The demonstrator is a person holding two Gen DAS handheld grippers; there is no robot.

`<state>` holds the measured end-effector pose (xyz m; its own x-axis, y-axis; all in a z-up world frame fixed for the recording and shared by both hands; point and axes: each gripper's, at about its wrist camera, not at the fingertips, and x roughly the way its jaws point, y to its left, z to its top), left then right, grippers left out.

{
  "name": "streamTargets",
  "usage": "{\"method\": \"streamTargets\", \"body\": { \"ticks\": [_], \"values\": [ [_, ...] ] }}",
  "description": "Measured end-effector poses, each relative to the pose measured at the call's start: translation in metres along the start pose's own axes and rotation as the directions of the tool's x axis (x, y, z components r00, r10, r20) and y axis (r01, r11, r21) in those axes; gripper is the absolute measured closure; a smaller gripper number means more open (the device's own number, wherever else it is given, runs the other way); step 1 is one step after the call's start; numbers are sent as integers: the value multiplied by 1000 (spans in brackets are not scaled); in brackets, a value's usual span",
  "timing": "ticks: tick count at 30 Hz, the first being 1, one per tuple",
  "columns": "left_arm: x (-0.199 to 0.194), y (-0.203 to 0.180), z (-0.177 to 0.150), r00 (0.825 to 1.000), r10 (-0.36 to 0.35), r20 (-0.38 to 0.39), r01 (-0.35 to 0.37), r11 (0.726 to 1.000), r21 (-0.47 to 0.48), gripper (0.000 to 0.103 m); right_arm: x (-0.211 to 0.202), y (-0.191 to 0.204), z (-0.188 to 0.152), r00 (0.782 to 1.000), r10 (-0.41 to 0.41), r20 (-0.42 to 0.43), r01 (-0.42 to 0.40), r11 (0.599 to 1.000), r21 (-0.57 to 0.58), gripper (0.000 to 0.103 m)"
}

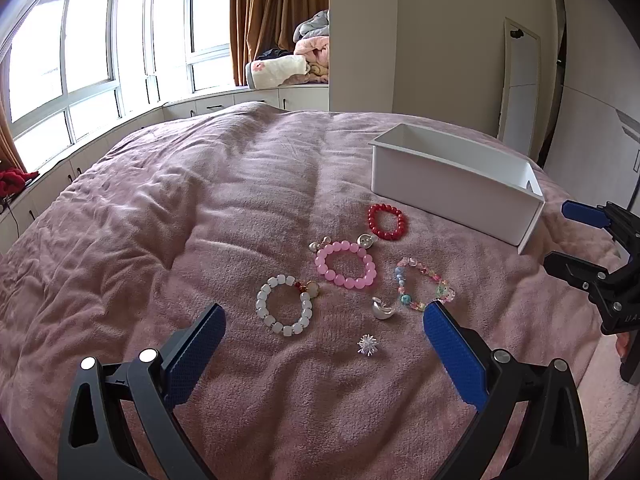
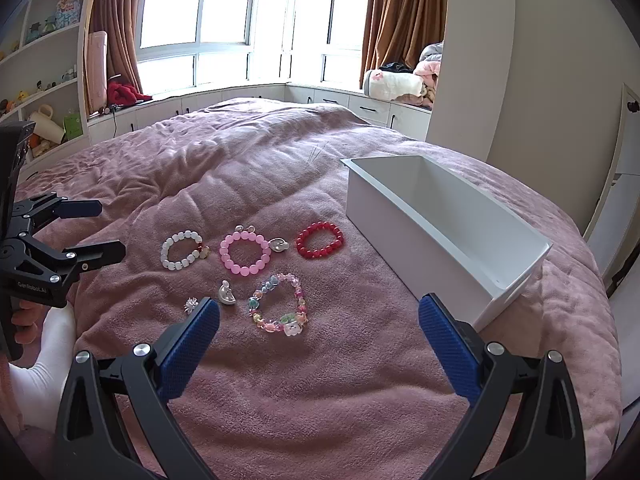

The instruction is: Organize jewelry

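Note:
On the pink bedspread lie a red bead bracelet point(image 1: 387, 222) point(image 2: 320, 240), a pink bead bracelet point(image 1: 346, 265) point(image 2: 245, 255), a white bead bracelet point(image 1: 284, 305) point(image 2: 183, 255), a multicolour bracelet point(image 1: 423, 283) point(image 2: 278, 308), silver earrings point(image 1: 383, 309) point(image 2: 226, 293) and a spiky silver piece point(image 1: 367, 345) point(image 2: 191, 304). An empty white box point(image 1: 452, 192) point(image 2: 448, 240) stands to their right. My left gripper point(image 1: 324, 320) point(image 2: 102, 228) is open above the near jewelry. My right gripper point(image 2: 320, 312) point(image 1: 560, 236) is open, just short of the multicolour bracelet.
The bed point(image 1: 180, 220) fills both views. Low white cabinets point(image 2: 240, 100) under windows run behind it, with folded blankets point(image 2: 396, 84) on top. Shelves with toys point(image 2: 44, 80) stand at far left. A white door point(image 1: 520, 80) is at right.

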<state>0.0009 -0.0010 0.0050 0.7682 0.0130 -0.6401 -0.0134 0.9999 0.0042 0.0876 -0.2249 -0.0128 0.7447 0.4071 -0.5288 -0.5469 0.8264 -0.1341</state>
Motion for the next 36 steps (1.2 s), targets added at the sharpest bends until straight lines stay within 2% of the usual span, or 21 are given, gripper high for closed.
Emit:
{"method": "streamTargets", "body": {
  "ticks": [20,24,29,33,36],
  "values": [
    [1,0,-1,1000,6,-3,-6,1000,1,3,1,2,1,1000,2,6,-2,1000,-4,4],
    [5,4,0,1000,3,-14,-3,1000,-22,3,9,6,5,1000,2,4,-2,1000,-24,4],
    [19,13,1,999,-1,-33,-1,998,-61,3,24,12,12,999,-47,9,48,996,-80,4],
    [35,19,2,999,3,-53,-7,997,-80,3,46,8,18,996,-84,-30,81,993,-83,4],
    [50,27,1,997,4,-73,-12,994,-106,3,63,-1,23,995,-73,-69,69,996,-52,5]
  ]
}}
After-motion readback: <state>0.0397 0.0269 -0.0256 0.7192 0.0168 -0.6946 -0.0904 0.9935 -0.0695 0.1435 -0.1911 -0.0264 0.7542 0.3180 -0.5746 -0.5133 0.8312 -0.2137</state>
